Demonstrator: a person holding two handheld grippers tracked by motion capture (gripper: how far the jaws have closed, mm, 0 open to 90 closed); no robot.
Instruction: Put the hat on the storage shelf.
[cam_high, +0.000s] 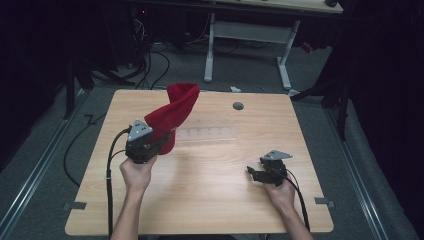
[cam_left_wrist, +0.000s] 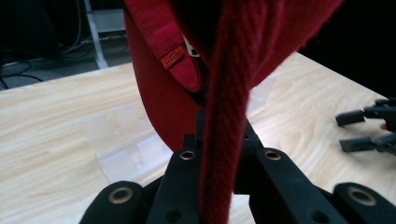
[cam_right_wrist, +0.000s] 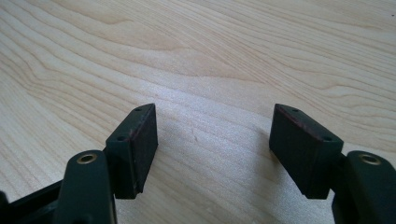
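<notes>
At six o'clock in the high view we see two forearms reaching over a light wooden table (cam_high: 210, 200), a gripper in each hand. The right gripper (cam_high: 256, 173) sits low near four o'clock of the tabletop, its jaws spread wide apart with nothing between them; its own view shows both black pads (cam_right_wrist: 140, 149) hanging just above bare wood grain. The left gripper (cam_high: 159, 142), near nine o'clock, has its jaws clamped on a fold of a red cloth (cam_high: 176, 112); the left gripper view shows the ribbed red fabric (cam_left_wrist: 224, 116) running straight up between the closed jaws, a small orange tag (cam_left_wrist: 173, 57) sewn on a hem at eleven o'clock. The cloth is lifted, rising from the gripper toward twelve o'clock, with its lower end hanging close to the table. Just beyond it a clear plastic strip (cam_high: 207, 134) lies flat at the table's centre. Farther off, near one o'clock, a grey round cap (cam_high: 238, 106) sits in the tabletop. Beyond the far edge stand the white legs of another desk (cam_high: 247, 35) amid dark floor cables (cam_high: 150, 65).
</notes>
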